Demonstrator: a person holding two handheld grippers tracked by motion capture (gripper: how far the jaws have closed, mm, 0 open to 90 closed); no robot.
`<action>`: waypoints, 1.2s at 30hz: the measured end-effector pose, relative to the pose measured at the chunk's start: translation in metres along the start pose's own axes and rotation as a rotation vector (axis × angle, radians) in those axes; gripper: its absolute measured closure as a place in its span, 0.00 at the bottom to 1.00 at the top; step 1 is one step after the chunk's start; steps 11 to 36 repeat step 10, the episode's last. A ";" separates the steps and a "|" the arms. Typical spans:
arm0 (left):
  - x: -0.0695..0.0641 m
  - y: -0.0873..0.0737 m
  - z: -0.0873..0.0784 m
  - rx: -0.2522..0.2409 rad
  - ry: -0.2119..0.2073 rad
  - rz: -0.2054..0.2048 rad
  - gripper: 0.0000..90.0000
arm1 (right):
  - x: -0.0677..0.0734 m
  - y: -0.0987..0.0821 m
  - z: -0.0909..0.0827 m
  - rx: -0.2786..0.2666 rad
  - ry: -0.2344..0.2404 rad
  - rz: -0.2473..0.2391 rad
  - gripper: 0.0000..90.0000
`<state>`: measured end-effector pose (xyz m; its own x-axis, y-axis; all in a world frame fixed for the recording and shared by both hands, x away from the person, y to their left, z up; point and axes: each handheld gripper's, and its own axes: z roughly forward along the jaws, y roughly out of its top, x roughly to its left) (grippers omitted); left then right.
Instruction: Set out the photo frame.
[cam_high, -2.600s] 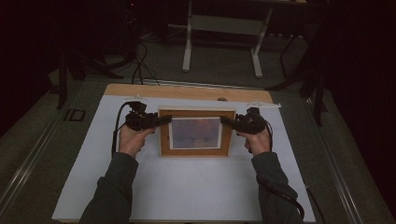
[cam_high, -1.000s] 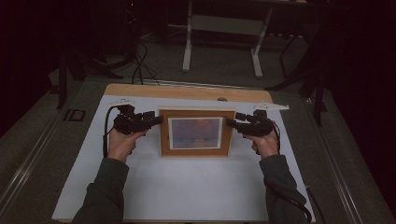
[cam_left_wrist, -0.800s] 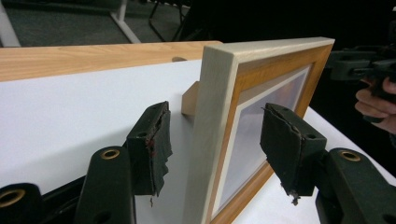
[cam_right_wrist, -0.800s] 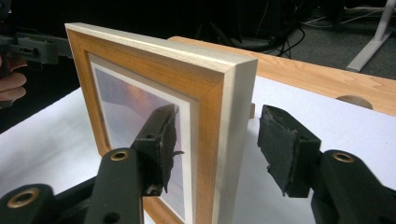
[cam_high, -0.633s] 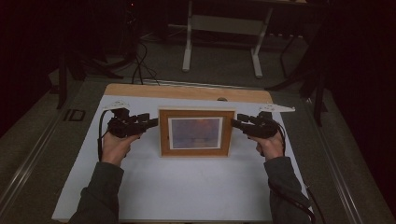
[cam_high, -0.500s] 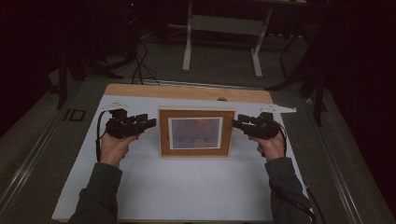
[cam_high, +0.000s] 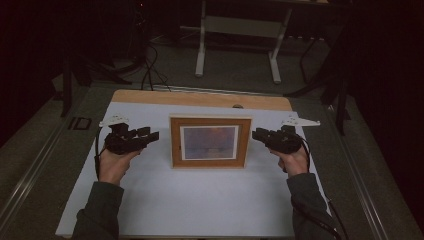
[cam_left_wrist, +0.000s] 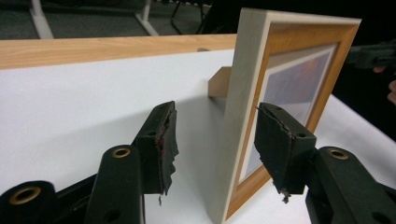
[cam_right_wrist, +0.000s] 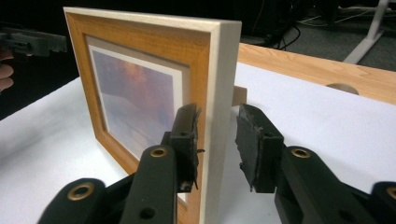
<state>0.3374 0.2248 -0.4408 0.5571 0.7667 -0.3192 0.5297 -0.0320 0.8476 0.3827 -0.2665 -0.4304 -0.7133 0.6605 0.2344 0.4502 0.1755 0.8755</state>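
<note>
High view: both grippers (cam_high: 150, 135) (cam_high: 259, 133) level beside picture frame (cam_high: 210, 142) (upright), jaws closing, gripping nothing.

The high view looks forward and down from above the person's side, taking in the whole white table (cam_high: 200, 210) with the upright wooden picture frame (cam_high: 210, 142) at its centre. The left gripper view sits close at the frame's (cam_left_wrist: 233, 140) left edge, the right gripper view close at its (cam_right_wrist: 219, 93) right edge. All three share the frame.
</note>
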 end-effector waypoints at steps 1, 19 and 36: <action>0.000 -0.002 0.000 0.002 0.003 0.000 0.55 | 0.000 -0.001 0.000 0.000 -0.001 0.001 0.77; 0.002 -0.018 -0.001 0.038 0.075 0.026 0.55 | -0.004 -0.015 0.002 0.038 -0.037 0.003 0.82; 0.002 -0.018 -0.001 0.038 0.075 0.026 0.55 | -0.004 -0.015 0.002 0.038 -0.037 0.003 0.82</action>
